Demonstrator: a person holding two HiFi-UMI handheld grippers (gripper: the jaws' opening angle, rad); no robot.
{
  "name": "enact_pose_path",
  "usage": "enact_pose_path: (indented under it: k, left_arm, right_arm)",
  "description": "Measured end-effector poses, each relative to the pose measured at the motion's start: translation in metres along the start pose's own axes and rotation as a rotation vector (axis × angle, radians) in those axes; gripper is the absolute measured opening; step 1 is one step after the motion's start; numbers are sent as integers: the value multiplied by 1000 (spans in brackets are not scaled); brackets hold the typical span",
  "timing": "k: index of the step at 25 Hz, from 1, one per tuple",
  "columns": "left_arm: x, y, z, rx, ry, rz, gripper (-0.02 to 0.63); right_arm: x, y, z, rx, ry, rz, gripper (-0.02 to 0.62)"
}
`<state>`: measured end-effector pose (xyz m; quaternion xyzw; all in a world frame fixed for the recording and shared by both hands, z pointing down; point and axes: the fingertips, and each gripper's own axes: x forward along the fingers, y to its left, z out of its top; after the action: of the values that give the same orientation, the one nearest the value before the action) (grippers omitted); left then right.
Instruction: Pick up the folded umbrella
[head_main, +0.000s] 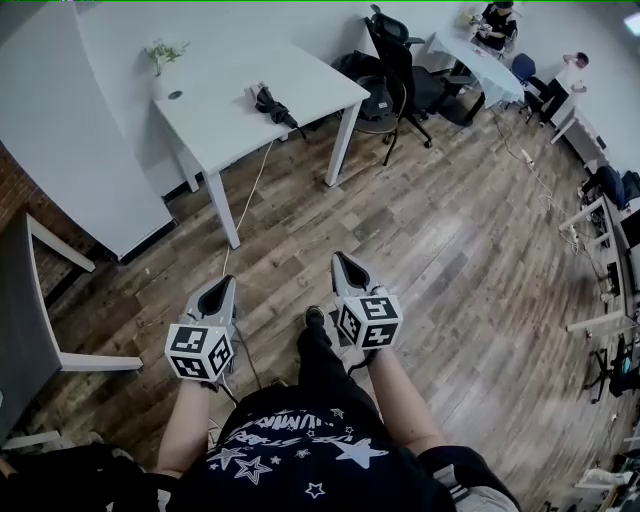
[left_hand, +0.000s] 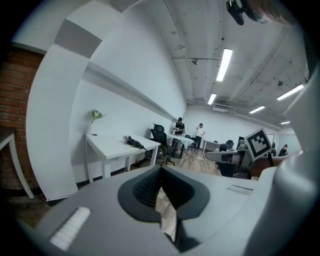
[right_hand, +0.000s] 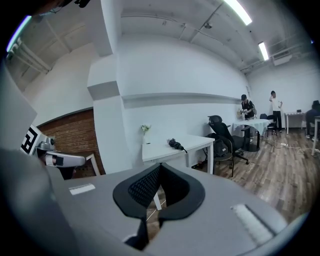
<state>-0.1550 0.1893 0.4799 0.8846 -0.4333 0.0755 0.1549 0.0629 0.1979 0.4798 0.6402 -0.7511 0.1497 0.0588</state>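
Item: folded umbrella (head_main: 275, 106), dark, lying flat on the white desk (head_main: 225, 125) toward its right-hand end, a little in from the edge that faces me; a cable (head_main: 246, 212) drops from that edge to the floor. Also on the desk: a small vase of greenery (head_main: 162, 60) at the far left corner. Beyond the desk's right corner: a black office chair (head_main: 398, 62). Tools: my left gripper (head_main: 228, 284) and right gripper (head_main: 342, 261), both with jaws brought together on nothing, held low over the wood floor, well apart from the desk. Status: nothing done yet. Remaining, as I judge it: close the distance, spread one gripper's jaws, clamp the umbrella, lift it.
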Motion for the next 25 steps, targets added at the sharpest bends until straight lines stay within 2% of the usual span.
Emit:
enact_pose_path:
  k: [14, 22, 25]
  left_arm:
    - [144, 47, 53, -36, 24, 147, 3]
    - [214, 59, 77, -41, 16, 219, 3]
    - [231, 67, 85, -45, -3, 255, 3]
  right_arm:
    - [172, -74, 63, 24, 36, 145, 17]
    - [245, -124, 87, 70, 48, 206, 17]
    - [266, -129, 96, 45, 46, 240, 17]
